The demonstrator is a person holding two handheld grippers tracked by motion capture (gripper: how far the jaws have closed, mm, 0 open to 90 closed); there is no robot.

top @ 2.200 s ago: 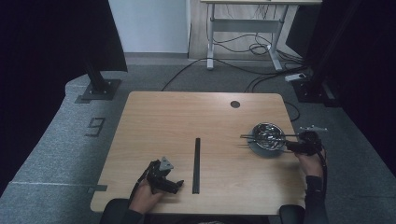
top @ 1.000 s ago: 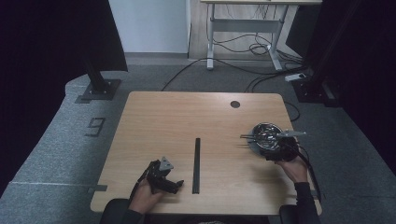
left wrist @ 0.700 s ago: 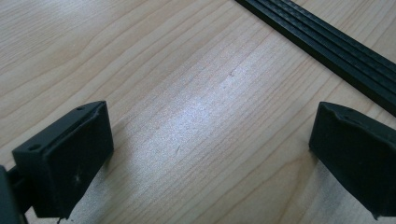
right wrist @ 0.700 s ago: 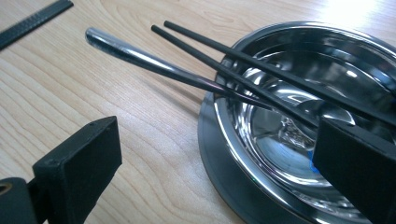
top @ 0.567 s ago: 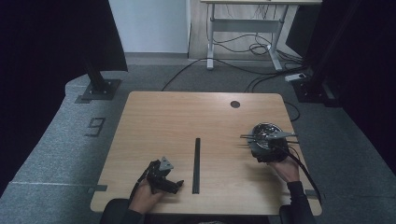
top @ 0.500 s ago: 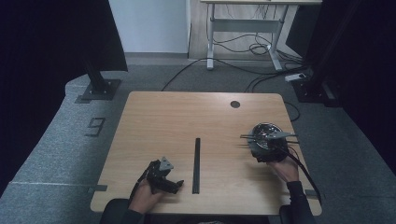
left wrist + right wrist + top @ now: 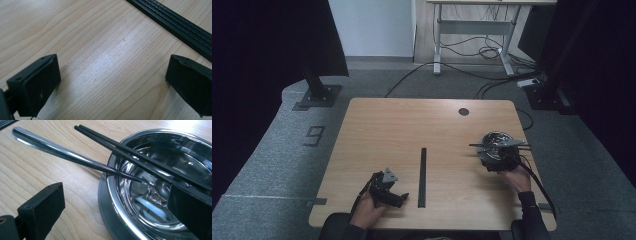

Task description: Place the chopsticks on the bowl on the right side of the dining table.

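Grey carpet surrounds a light wooden desk (image 7: 412, 130); dark curtains hang at both sides, and a second desk frame with loose cables stands at the far wall.

Item 1: black strip (image 7: 422, 176), flat on the desk near its middle, long axis running from the person's edge toward the far edge.

Item 2: round steel bowl (image 7: 496, 145), on the desk's right part, upright, resting on a dark base.

Item 3: pair of black chopsticks (image 7: 140, 157), laid across the bowl's rim, lying side by side, tips overhanging the rim toward the desk's middle.

Item 4: steel spoon (image 7: 62, 151), bowl end inside the steel bowl, handle leaning on the rim and pointing the same way as the chopsticks.

Item 5: right claw (image 7: 117, 207), wide open, one jaw over the desk, the other above the bowl, gripping nothing. The right gripper view separates spoon from chopsticks; the high view merges them into thin lines.

Item 6: left claw (image 7: 112, 82), wide open, empty, low over bare wood just beside the strip.
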